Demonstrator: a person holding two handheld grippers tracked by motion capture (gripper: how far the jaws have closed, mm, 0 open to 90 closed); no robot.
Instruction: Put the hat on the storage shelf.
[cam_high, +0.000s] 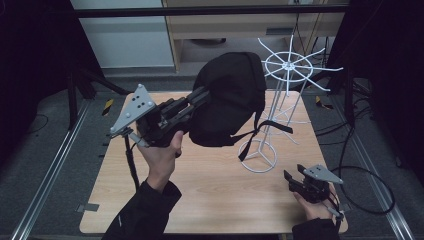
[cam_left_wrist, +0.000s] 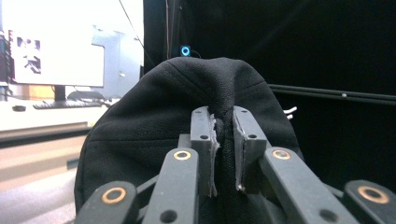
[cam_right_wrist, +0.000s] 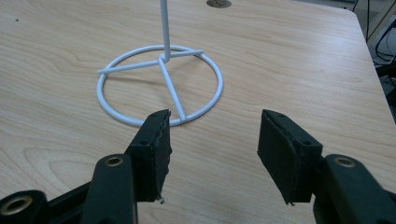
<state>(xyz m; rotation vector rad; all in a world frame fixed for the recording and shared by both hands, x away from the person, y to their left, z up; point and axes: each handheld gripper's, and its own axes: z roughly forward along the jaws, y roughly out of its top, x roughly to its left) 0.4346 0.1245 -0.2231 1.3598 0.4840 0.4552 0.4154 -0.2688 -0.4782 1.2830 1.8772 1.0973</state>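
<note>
The black fabric backpack (cam_high: 227, 100) is held above the light wooden surface (cam_high: 210, 195), at 11 o'clock from the white wire stand (cam_high: 280, 105). The left tool (cam_high: 200, 98) is clamped on a fold of the backpack, pads (cam_left_wrist: 210, 140) pinching cloth. The right tool (cam_high: 292, 178) is rested at 5 o'clock of the stand's ring base, jaws spread wide, nothing between them.

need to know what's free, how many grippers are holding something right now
1. The left gripper is clamped on a fold of the black backpack, lifted beside the white wire stand. The right gripper sits open and empty above the table.
</note>
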